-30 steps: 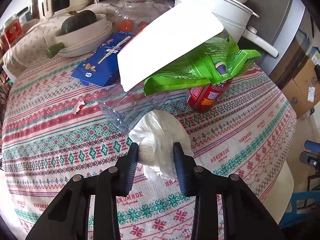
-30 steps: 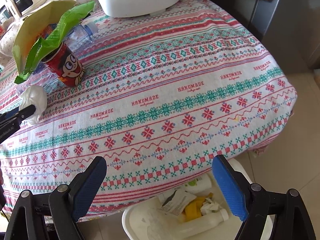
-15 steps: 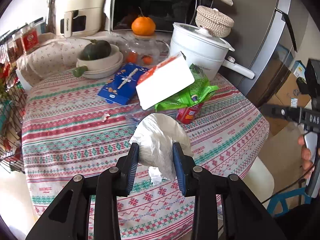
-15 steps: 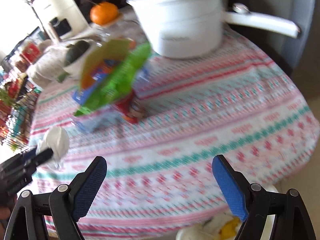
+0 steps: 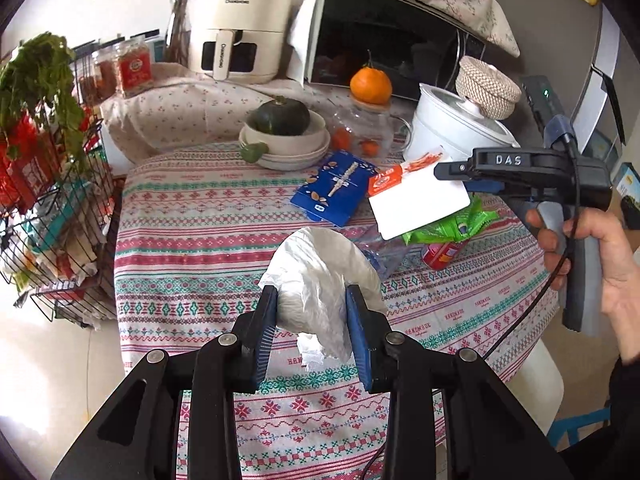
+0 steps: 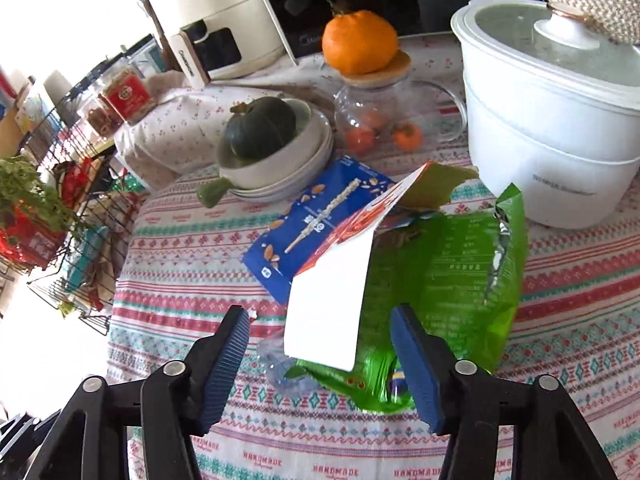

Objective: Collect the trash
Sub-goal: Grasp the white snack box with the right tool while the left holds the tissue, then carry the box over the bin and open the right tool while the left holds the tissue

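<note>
Only in the left wrist view is a crumpled white tissue wad (image 5: pixel 320 280) seen, at frame centre, clamped in the left hand-held gripper (image 5: pixel 312 332) above the surface (image 5: pixel 192 240), while the right hand-held gripper (image 6: pixel 320 352), its jaws just closing yet apart, is shown over a green wrapper (image 6: pixel 448 280).

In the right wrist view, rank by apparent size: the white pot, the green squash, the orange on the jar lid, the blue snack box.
1. white pot
2. blue snack box, though part is hidden under the card
3. green squash and orange: they look about equal, so no ranking between them.
</note>
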Tool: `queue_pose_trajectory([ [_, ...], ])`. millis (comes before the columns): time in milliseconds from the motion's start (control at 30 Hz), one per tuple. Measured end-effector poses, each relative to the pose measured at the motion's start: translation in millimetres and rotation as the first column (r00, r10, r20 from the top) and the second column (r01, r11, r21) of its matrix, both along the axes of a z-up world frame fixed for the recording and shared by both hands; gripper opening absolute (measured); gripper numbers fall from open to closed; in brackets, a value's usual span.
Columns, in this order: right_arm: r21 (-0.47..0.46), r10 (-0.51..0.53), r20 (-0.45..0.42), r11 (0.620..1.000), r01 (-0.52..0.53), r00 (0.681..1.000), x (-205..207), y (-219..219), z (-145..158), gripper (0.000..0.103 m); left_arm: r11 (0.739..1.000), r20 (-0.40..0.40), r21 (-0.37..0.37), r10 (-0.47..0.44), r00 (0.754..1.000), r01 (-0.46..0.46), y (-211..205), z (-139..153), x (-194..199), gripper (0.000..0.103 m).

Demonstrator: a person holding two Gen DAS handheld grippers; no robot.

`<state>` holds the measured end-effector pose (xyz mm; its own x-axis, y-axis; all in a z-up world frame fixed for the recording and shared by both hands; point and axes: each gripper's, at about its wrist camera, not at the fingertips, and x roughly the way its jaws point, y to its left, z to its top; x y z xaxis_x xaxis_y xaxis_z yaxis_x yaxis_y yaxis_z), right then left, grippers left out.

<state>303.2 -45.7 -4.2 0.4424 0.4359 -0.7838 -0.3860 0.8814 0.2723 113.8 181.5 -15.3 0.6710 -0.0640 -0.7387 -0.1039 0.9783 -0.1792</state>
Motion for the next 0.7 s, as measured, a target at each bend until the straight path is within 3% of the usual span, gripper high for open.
queue_pose_trajectory([
  [67, -0.008, -0.014, -0.018, 1.000, 0.014, 1.000, 11.2, 4.9, -8.5, 0.054, 0.999, 0.008, -0.028, 0.022, 1.000, -0.022, 7.2, 3.4, -2.1, 0.036],
  [167, 0.008, -0.017, -0.039, 1.000, 0.018, 0.999, 22.9, 11.2, -17.5, 0.034, 0.998, 0.023, -0.041, 0.040, 0.999, -0.039, 10.6, 7.6, -4.3, 0.036],
  [200, 0.013, -0.015, -0.042, 1.000, 0.016, 0.999, 24.9, 12.8, -19.3, 0.014, 0.998, 0.025, -0.042, 0.042, 0.999, -0.041, 10.7, 7.9, -4.6, 0.036],
  [233, 0.017, -0.012, -0.038, 1.000, 0.013, 0.999, 25.3, 13.6, -19.8, 0.005, 0.998, 0.024, -0.043, 0.043, 0.999, -0.042, 10.4, 7.6, -4.4, 0.036],
  [400, 0.049, -0.013, 0.031, 0.999, 0.012, 0.999, 9.4, 5.8, 0.6, 0.000, 0.998, 0.024, -0.040, 0.042, 0.999, -0.041, 8.6, 7.3, -4.7, 0.036],
  [700, 0.102, 0.021, 0.210, 0.994, -0.043, 0.977, -51.2, -38.8, 84.2, 0.000, 0.997, 0.062, -0.072, 0.000, 0.998, 0.004, -13.2, 16.1, -5.7, 0.036],
])
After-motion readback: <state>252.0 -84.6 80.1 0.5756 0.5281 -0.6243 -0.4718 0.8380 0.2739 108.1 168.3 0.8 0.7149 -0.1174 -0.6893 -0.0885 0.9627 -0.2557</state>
